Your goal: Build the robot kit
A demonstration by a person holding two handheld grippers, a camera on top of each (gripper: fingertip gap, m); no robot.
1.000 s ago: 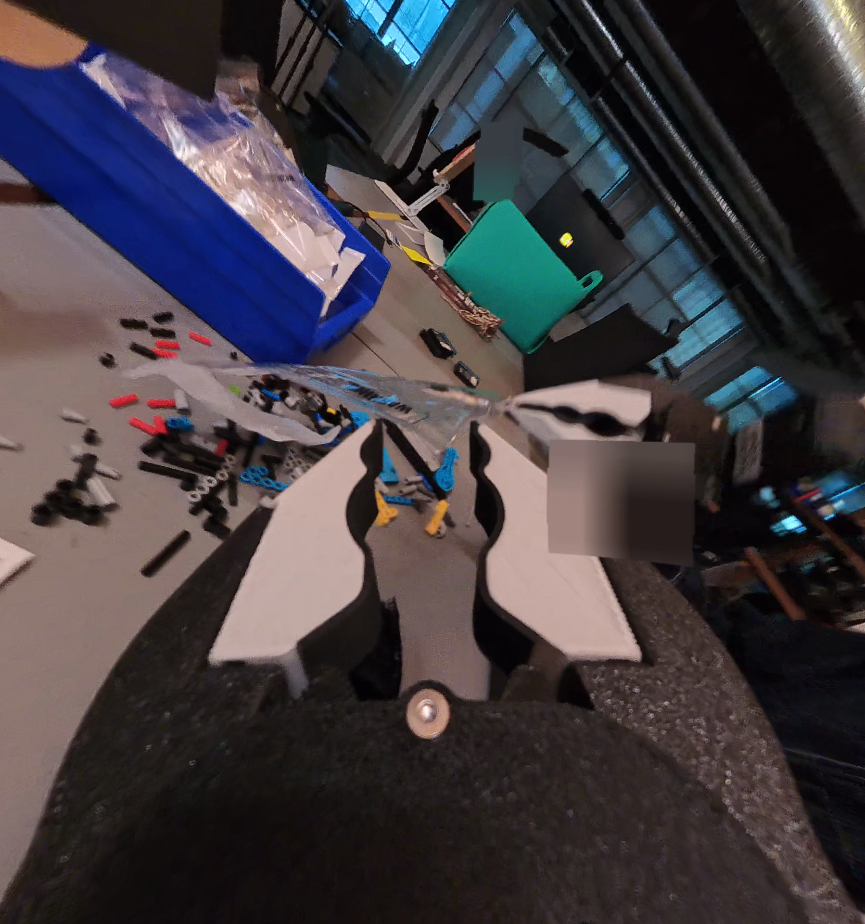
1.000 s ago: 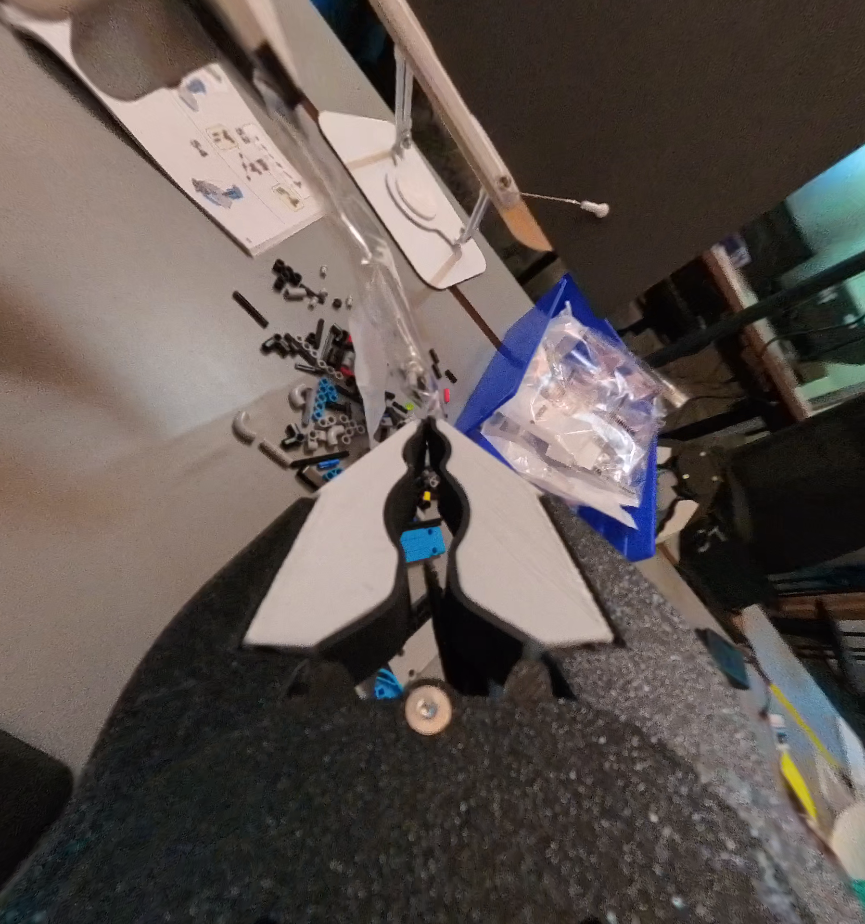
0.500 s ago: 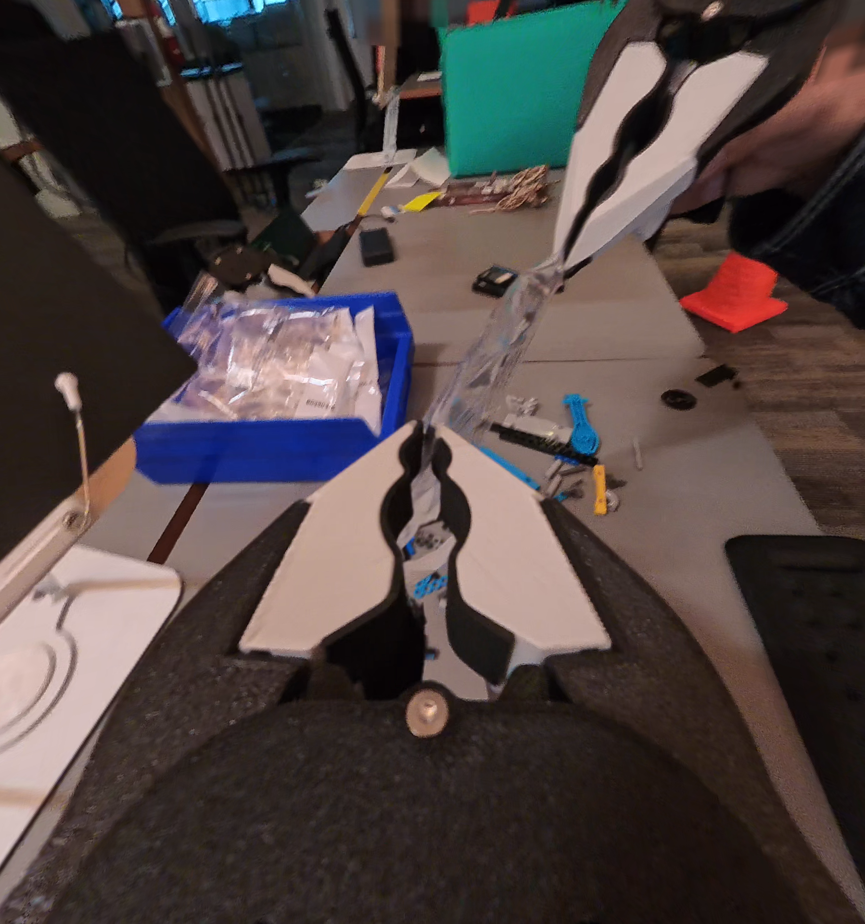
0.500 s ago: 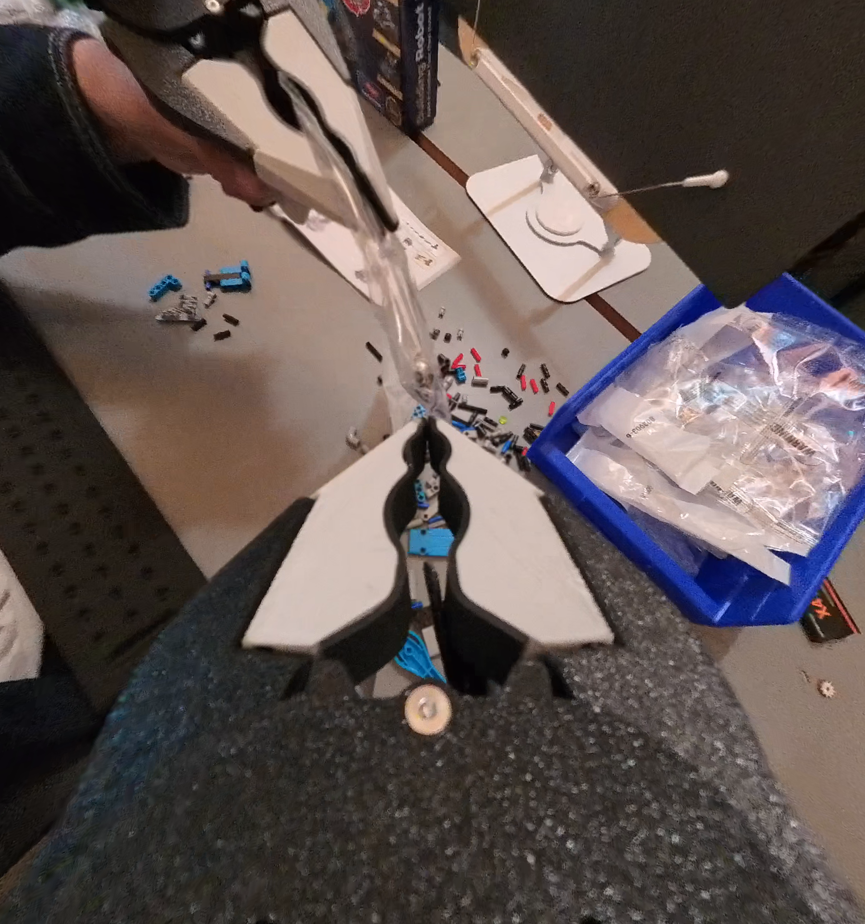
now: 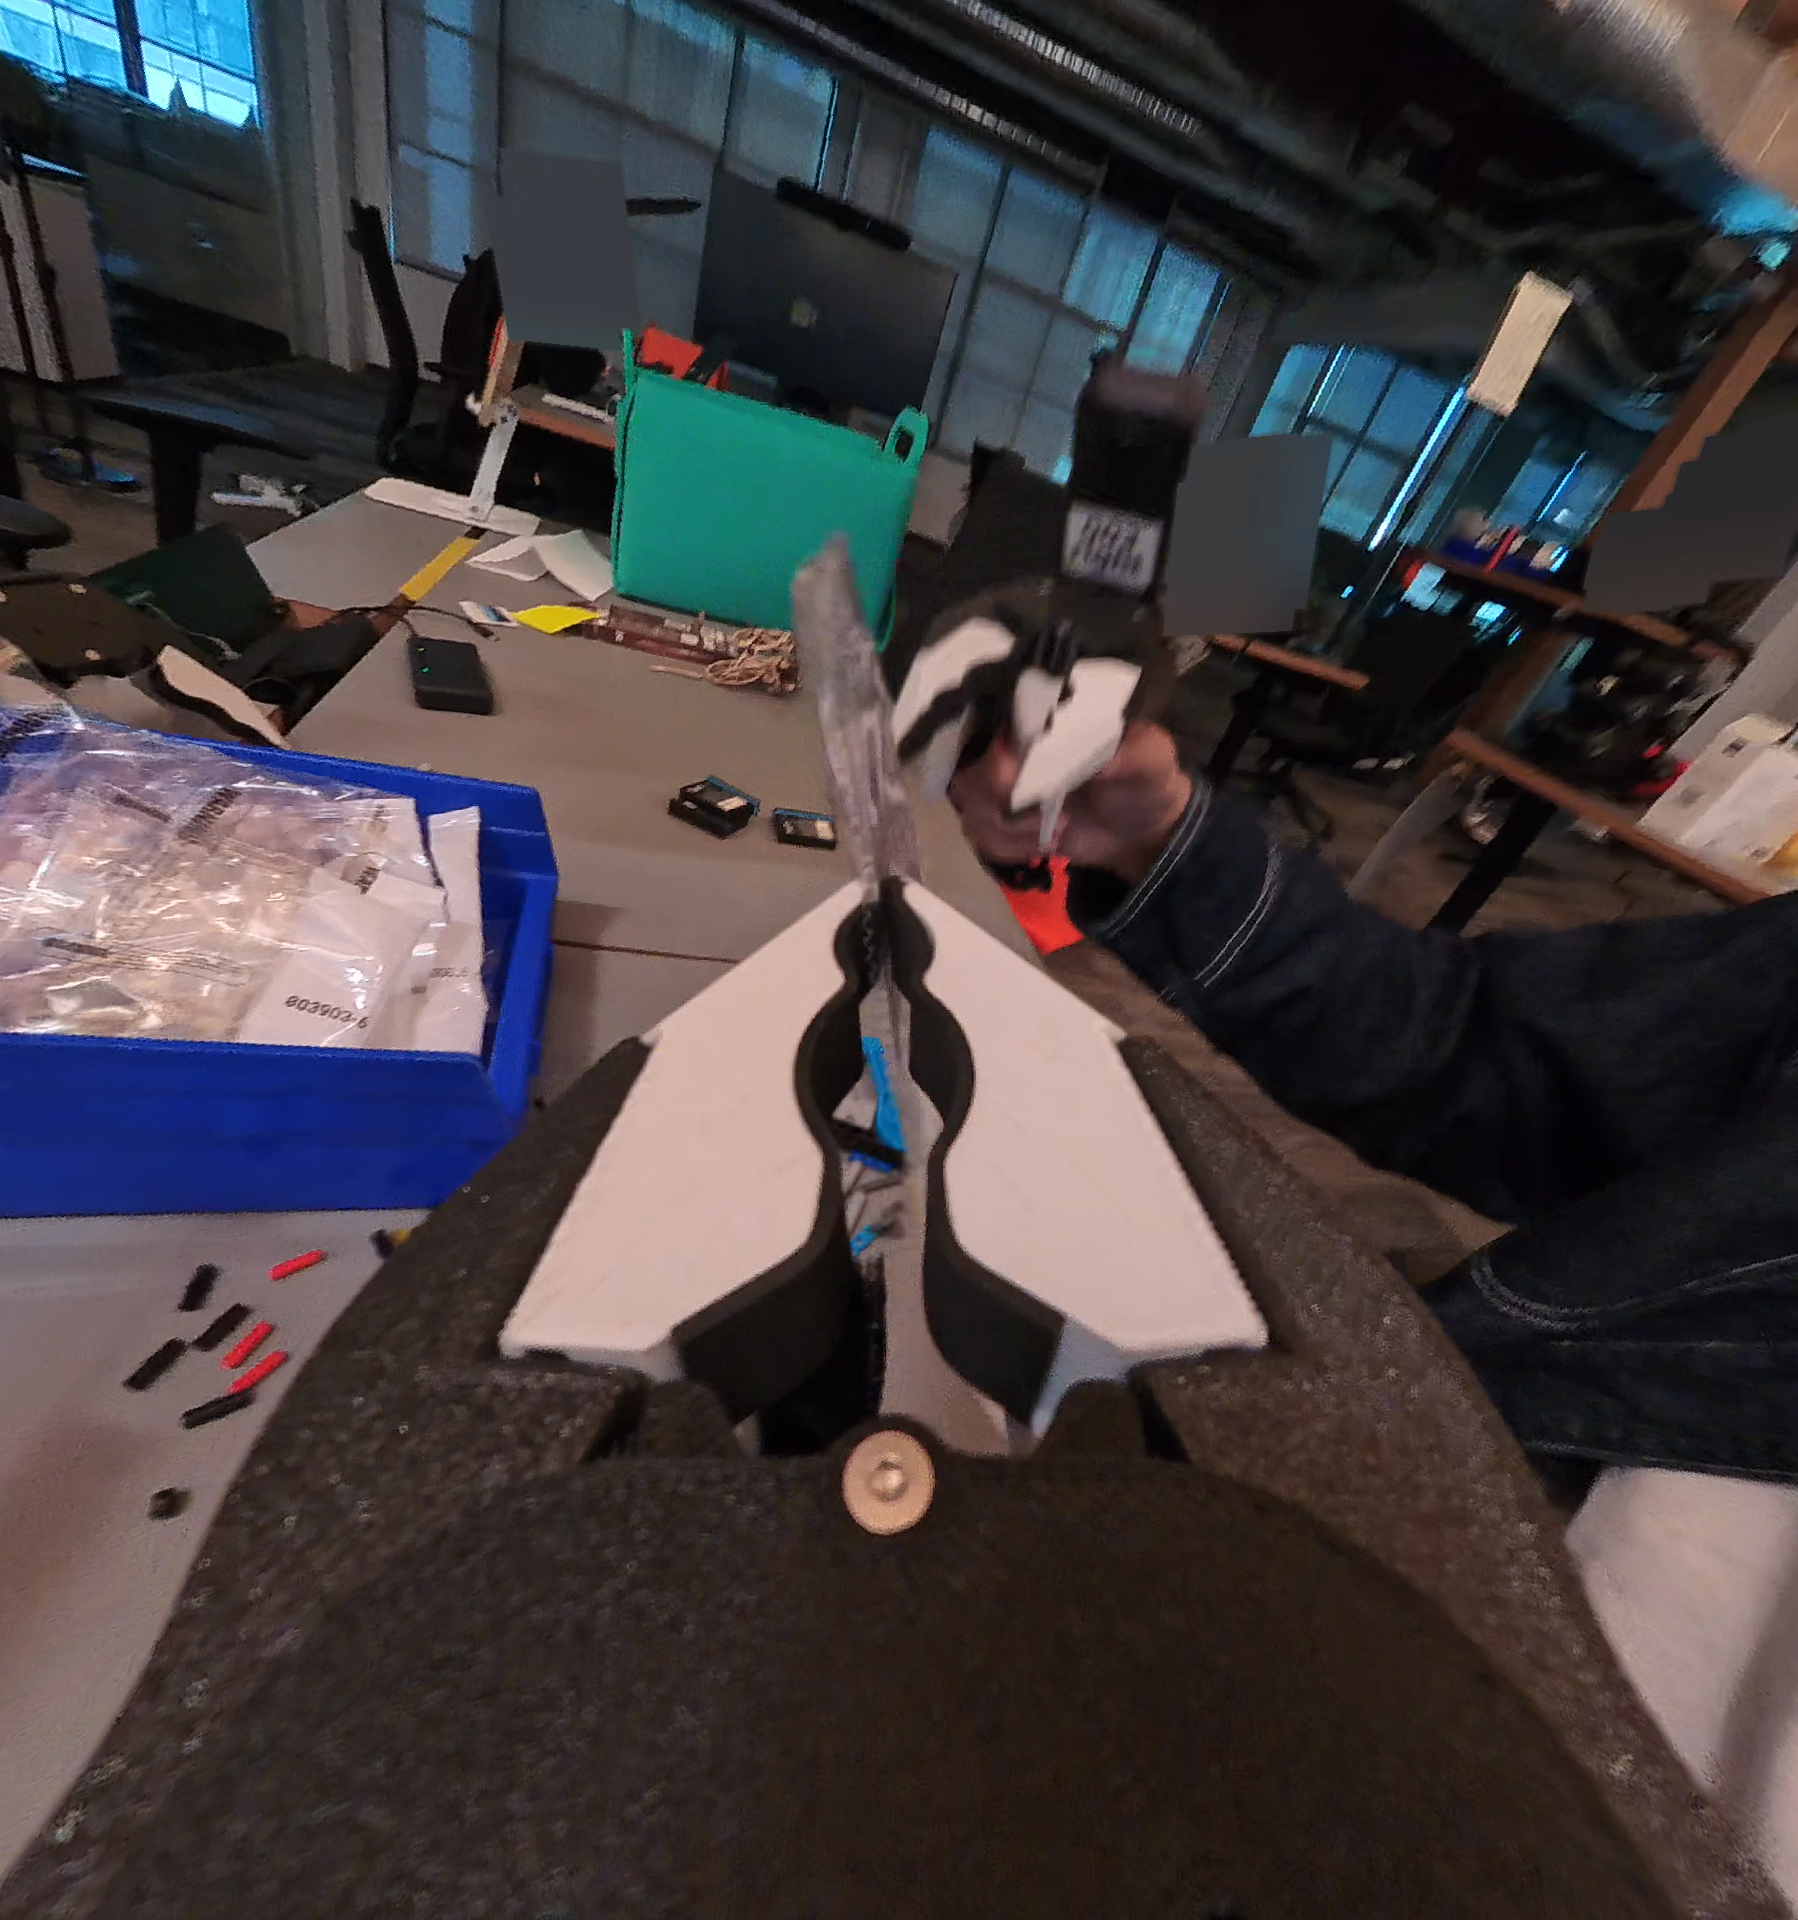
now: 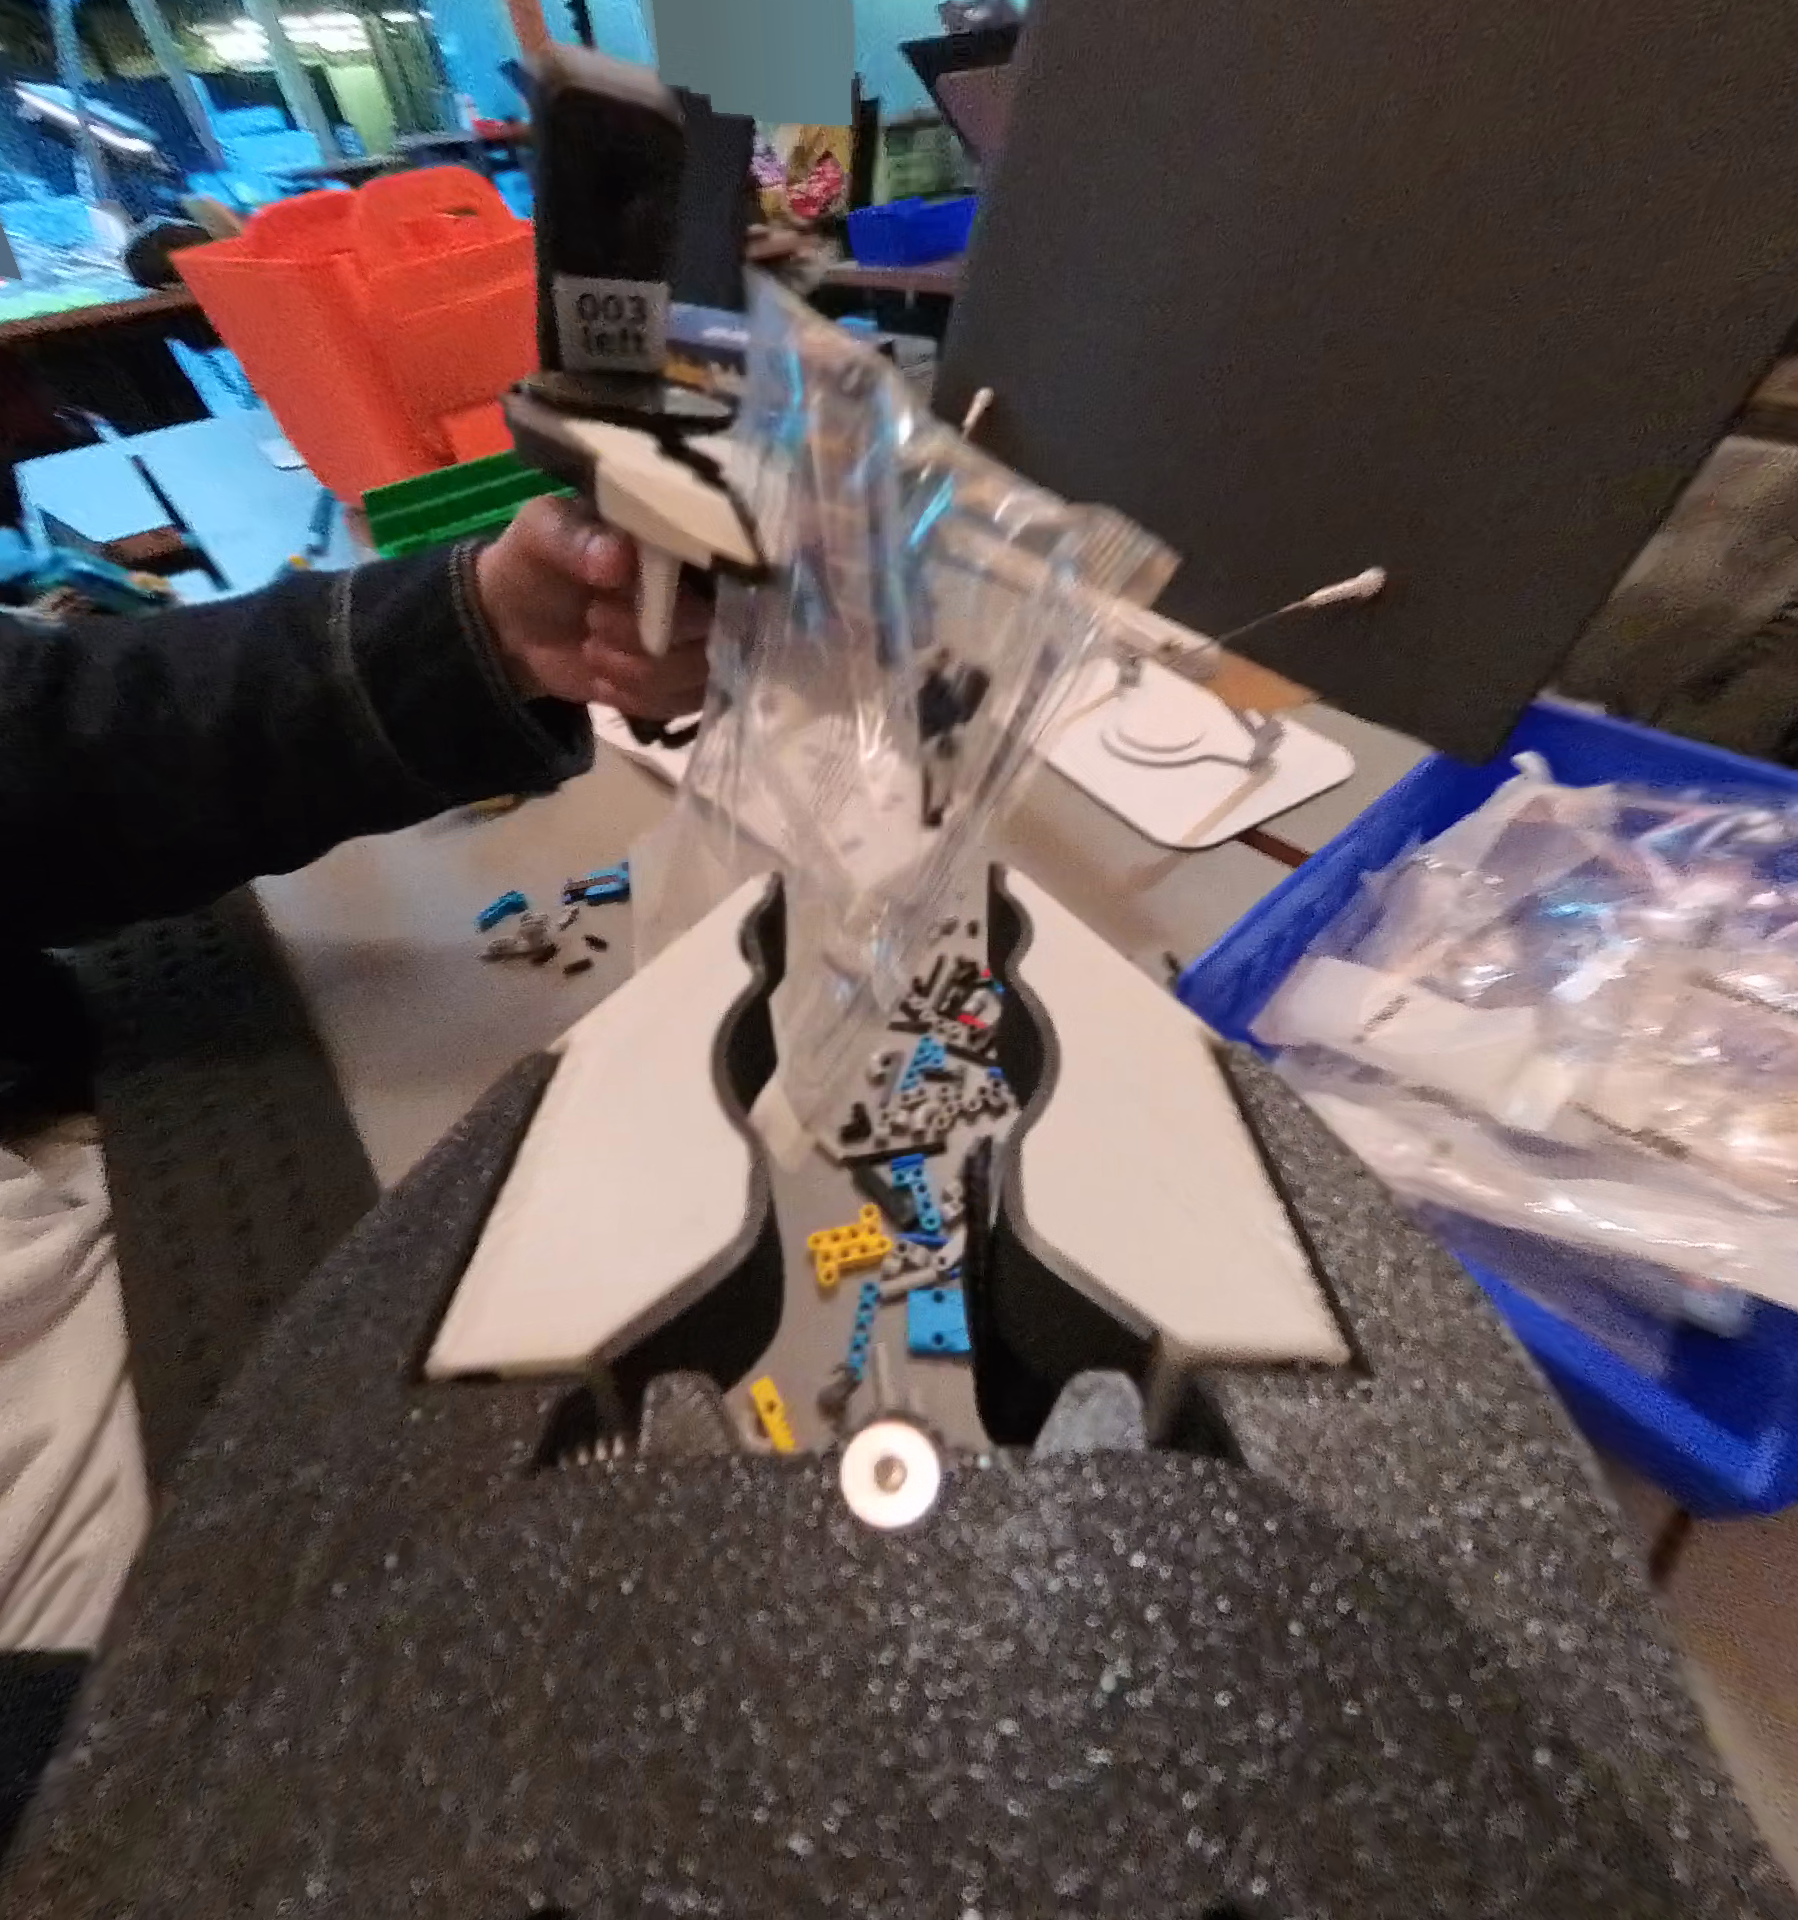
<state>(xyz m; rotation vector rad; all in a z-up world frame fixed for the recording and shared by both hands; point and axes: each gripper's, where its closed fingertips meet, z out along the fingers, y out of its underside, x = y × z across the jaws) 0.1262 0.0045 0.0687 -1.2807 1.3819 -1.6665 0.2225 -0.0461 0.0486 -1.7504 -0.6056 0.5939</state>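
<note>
Right wrist view shows my right gripper [image 6: 884, 935] now spread wide, where half a second ago its tips were pinched together on the clear plastic bag [image 6: 874, 665]. That bag now hangs only from my left gripper [image 6: 739, 520], raised above the grey table [image 6: 427, 997], its lower end dangling between my parted right fingers [image 6: 646, 1122] (whether it brushes them I cannot tell). In the left wrist view my left gripper [image 5: 887, 902] is clamped on the bag [image 5: 859, 727] as before. Small plastic building pieces [image 6: 926, 1132] lie scattered below, beside the blue bin [image 6: 1414, 831] of packets.
</note>
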